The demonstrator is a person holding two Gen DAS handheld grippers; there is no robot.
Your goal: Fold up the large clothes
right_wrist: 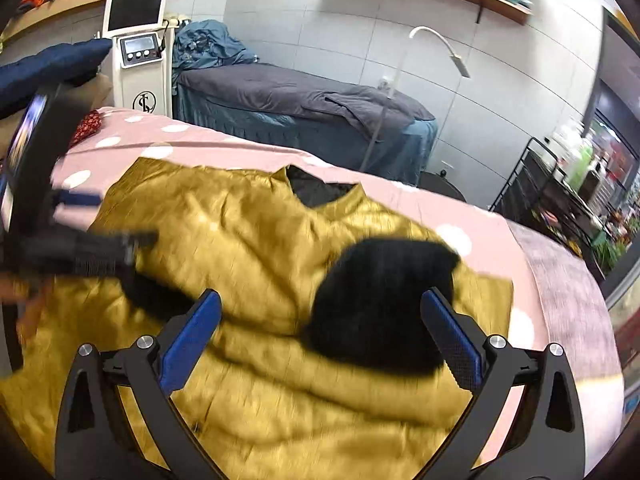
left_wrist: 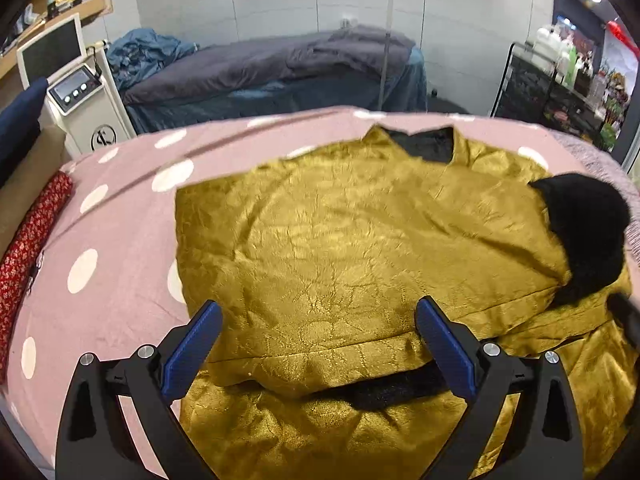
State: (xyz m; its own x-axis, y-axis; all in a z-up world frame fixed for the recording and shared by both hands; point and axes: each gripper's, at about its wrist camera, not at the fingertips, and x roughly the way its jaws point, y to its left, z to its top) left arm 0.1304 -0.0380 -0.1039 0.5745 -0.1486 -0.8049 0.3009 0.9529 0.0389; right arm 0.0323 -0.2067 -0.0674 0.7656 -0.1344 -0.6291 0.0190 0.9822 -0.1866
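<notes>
From the left wrist: left gripper [left_wrist: 318, 332] spread wide, nothing between the blue pads [left_wrist: 192, 346], hanging just above the near part of a mustard-gold jacket [left_wrist: 320, 240]. Jacket flat on a pink bed cover with white dots [left_wrist: 120, 200], one side already turned over the body, black fur cuff [left_wrist: 584, 232] resting at the right, black lining [left_wrist: 424, 144] visible at the collar and under the folded hem. Red patterned cloth [left_wrist: 28, 248] at the left border of the bed, well apart.

From the right wrist (picture blurred): right gripper [right_wrist: 320, 332] also released, empty, above the fur cuff [right_wrist: 384, 304]. Left gripper [right_wrist: 80, 240] visible at the left side, over the jacket [right_wrist: 240, 240].

Handling, as a judgement: padded satin-like cloth, soft, somewhat bulky, probably slippery and springy, so likely to slide or unfold again. Better to pinch at a seam, the hem edge or the cuff, through both layers, not on the smooth middle.
</notes>
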